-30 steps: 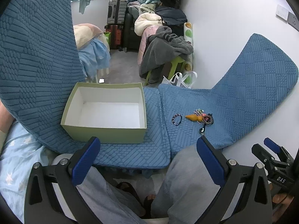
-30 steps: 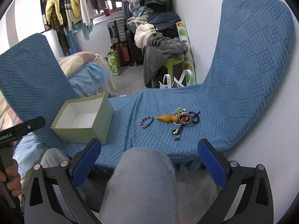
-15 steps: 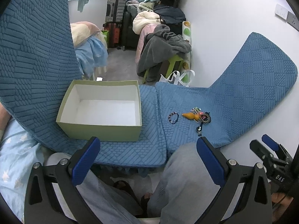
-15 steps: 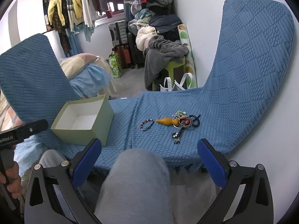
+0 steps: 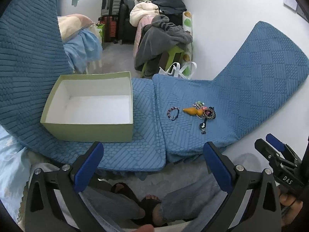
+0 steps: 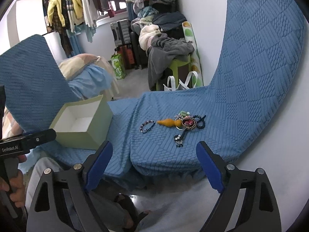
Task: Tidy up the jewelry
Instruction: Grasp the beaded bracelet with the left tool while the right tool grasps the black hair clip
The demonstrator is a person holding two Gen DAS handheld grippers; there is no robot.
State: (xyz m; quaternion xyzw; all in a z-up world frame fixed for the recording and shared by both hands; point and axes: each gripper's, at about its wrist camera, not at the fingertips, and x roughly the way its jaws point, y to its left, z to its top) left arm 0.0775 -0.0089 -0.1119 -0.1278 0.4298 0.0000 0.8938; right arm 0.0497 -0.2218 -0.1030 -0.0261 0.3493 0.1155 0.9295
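Note:
A beaded bracelet [image 5: 173,113] [image 6: 147,125] lies on the blue cushion, left of a tangled heap of jewelry with an orange gourd charm [image 5: 193,111] [image 6: 169,122] and a round dark pendant [image 6: 188,124]. An empty pale green box [image 5: 90,104] [image 6: 81,124] stands further left on the cushion. My left gripper [image 5: 152,157] hangs open over the cushion's near edge, nothing between its fingers. My right gripper [image 6: 154,155] is short of the jewelry, its jaws closing with nothing between them. Each gripper shows at the edge of the other's view.
The blue quilted cushion [image 6: 241,81] curves up against the white wall at right and rises at left. A person's legs and sandalled feet [image 5: 146,205] are below the grippers. Piled clothes, a green stool [image 6: 174,65], suitcases and a bed fill the room behind.
Both grippers have sunk and come nearer the cushion, so the box and jewelry sit higher and larger in view. The right gripper's fingers have drawn closer together.

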